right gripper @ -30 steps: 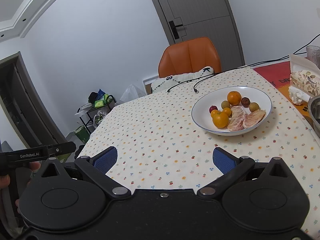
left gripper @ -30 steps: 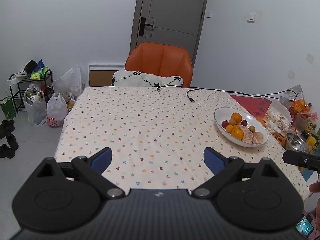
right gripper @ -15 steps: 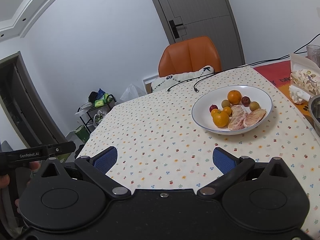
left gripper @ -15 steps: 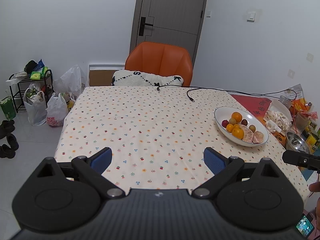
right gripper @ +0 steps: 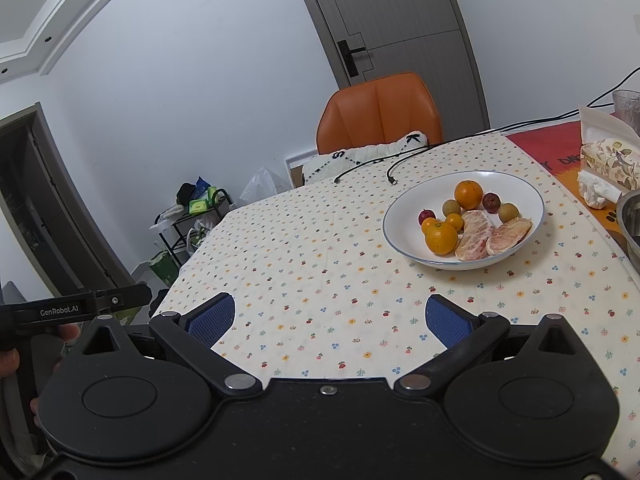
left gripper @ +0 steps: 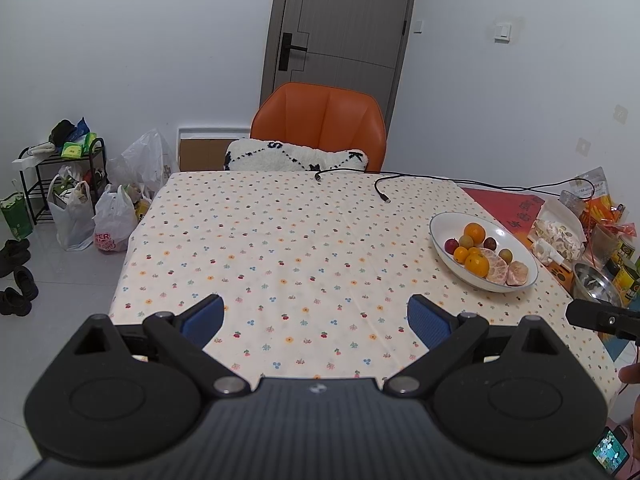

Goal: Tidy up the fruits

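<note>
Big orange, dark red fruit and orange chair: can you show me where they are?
Big orange [right gripper: 441, 237], right wrist view, middle of its peel.
Dark red fruit [right gripper: 491, 201], right wrist view, its rounded top.
Orange chair [left gripper: 320, 128], left wrist view, centre of the backrest.

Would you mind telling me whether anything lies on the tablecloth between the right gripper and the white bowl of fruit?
Nothing visible does. The open right gripper faces only bare floral tablecloth up to the white oval bowl of oranges and peeled citrus. The black cable end lies beyond the bowl, off the path.
</note>
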### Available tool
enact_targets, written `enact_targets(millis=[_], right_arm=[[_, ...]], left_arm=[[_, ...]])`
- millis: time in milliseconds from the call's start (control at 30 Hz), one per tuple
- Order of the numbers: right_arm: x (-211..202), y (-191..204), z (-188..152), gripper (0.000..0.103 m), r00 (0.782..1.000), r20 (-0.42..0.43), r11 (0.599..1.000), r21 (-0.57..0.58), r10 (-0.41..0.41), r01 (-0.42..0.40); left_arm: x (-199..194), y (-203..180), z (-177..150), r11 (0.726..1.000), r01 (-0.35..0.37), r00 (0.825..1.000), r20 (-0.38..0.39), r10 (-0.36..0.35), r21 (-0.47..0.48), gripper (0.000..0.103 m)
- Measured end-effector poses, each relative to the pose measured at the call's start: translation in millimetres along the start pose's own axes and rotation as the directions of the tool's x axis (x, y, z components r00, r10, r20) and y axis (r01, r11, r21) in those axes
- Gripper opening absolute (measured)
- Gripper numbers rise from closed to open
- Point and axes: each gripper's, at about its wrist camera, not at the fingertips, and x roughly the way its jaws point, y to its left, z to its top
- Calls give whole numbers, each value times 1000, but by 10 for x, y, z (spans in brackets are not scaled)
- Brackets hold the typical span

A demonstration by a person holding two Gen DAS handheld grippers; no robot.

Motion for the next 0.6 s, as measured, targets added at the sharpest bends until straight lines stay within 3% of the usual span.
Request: enact_targets(millis=[600], right_arm=[[4, 4, -5, 103, 1000, -3, 1000, 0, -1, 1]], left_arm=[[-10, -1, -13, 1000, -7, 1000, 10, 7, 10, 97]])
